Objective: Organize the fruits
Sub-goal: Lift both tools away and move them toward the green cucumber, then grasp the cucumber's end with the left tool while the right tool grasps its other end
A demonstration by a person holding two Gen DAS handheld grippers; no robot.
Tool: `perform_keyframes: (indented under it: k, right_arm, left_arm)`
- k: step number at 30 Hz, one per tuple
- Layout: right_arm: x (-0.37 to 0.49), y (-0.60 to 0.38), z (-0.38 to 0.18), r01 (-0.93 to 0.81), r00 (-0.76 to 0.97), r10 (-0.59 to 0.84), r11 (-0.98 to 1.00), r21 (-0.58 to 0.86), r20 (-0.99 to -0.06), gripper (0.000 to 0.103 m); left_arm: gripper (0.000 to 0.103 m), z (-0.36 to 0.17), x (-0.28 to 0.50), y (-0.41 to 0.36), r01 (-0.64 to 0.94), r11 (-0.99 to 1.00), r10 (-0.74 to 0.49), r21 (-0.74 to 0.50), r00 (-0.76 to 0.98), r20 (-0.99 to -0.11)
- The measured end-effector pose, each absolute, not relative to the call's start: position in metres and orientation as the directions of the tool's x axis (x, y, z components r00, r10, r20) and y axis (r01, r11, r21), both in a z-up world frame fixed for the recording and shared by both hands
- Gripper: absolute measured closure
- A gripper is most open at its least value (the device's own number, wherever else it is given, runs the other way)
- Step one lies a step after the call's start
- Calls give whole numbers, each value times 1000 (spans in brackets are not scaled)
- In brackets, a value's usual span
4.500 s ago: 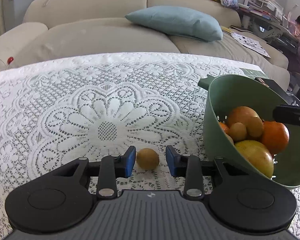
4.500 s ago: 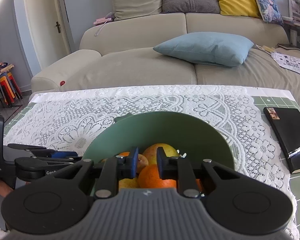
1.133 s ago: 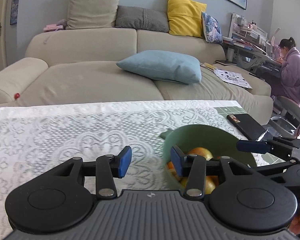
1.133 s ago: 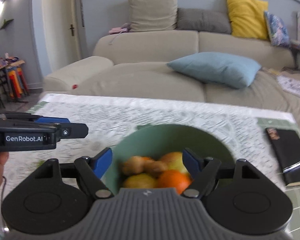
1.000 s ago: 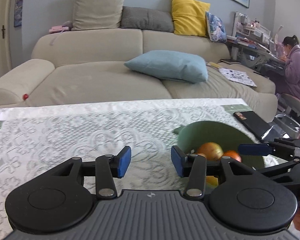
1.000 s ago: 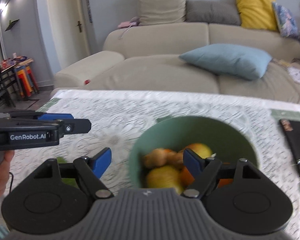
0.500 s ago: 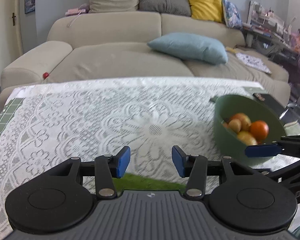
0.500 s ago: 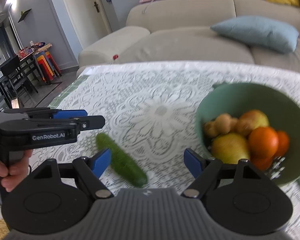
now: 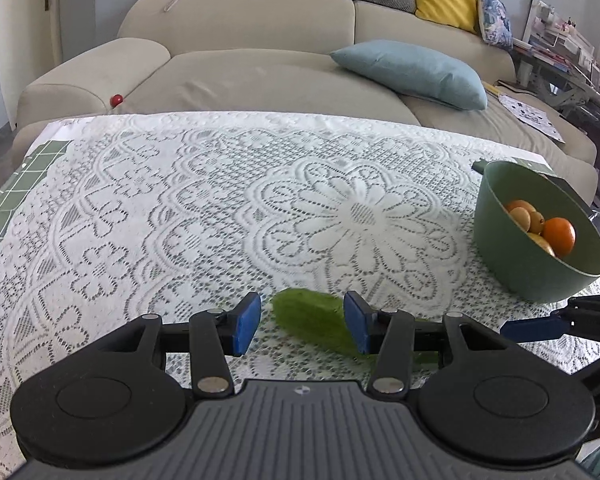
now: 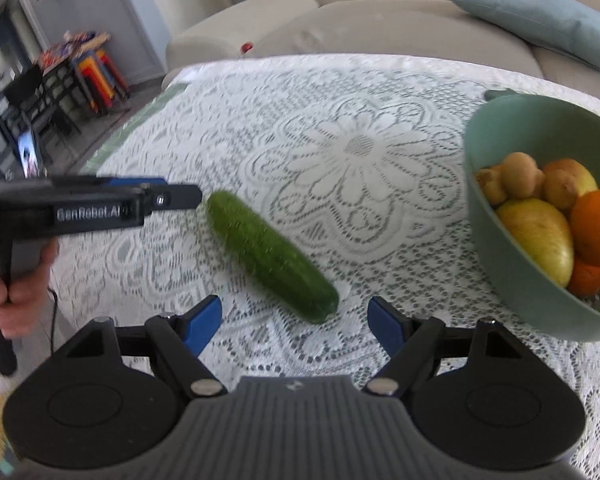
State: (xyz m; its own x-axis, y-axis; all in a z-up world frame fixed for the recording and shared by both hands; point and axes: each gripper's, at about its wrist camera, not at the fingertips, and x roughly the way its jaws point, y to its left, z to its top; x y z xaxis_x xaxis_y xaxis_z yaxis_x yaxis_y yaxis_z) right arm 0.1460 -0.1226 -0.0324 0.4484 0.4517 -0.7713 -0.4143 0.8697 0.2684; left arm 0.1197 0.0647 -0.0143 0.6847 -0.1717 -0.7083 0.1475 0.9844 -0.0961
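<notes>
Since half a second before, both views had swung down and left: the cucumber point(image 9: 314, 322) had come up between the left gripper's point(image 9: 302, 324) pads, and in the right wrist view the whole cucumber point(image 10: 270, 254) had come into sight, with the bowl point(image 10: 516, 280) pushed to the right edge.

Left gripper: jaws wide apart, blue pads either side of the cucumber's far end, not touching it as far as could be told. Nothing held.

Right gripper point(image 10: 294, 320): jaws spread wide, empty, set just near of the cucumber's near end. Its blue fingertip point(image 9: 532, 326) showed low at the right in the left wrist view.

Cucumber lay flat on the lace cloth point(image 9: 180, 220), slanting from far-left to near-right, well left of the bowl. View somewhat blurred.

Green bowl point(image 9: 512, 264) stood on the cloth at the right. Inside: an orange point(image 10: 598, 226), a yellow-green apple point(image 10: 540, 236), several small brown fruits point(image 10: 520, 174) at the far-left side.

The left tool's body point(image 10: 80, 208) reached in from the left, held by a hand point(image 10: 20, 292).

Sofa point(image 9: 260, 60) beyond the table, with a blue cushion point(image 9: 412, 72).
</notes>
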Motion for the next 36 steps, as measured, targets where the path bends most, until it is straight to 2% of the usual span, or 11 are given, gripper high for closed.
perform_keyframes:
  k: [5,7,11,13,16,29,33,36]
  right_arm:
    - [145,-108,-41,-465,418,432,857,220,-799,33]
    - [146,-104,-45,-475,409,424,855,209,-808,43]
    - [146,-99,-47,-481,424,394,861,166,-815,45]
    - [149,-101,-47,-467,434,382,870,159,-816,51]
    - [155,-104,-48,-441,437,381,880,176,-815,53]
    - [178,-106,-47,-351,558,295,931,102,-775,56]
    - [184,-106,-49,-337,567,285,937,98,-773,54]
    - [187,-106,-51,-333,564,284,937,101,-775,51]
  left_arm:
    - [46,-19,117,72,142,986,-164,-91,679,-715]
    - [46,-21,117,75,140,986,-161,-90,676,-719]
    - [46,-25,117,81,130,988,-154,-89,670,-727]
    - [46,-27,117,84,125,988,-151,-90,667,-730]
    - [46,-29,117,87,122,988,-156,-100,665,-731]
    - [46,-31,124,84,207,971,-233,-120,704,-671]
    - [46,-35,132,82,220,967,-251,-132,705,-663]
    - [46,-39,138,75,247,964,-247,-94,715,-654]
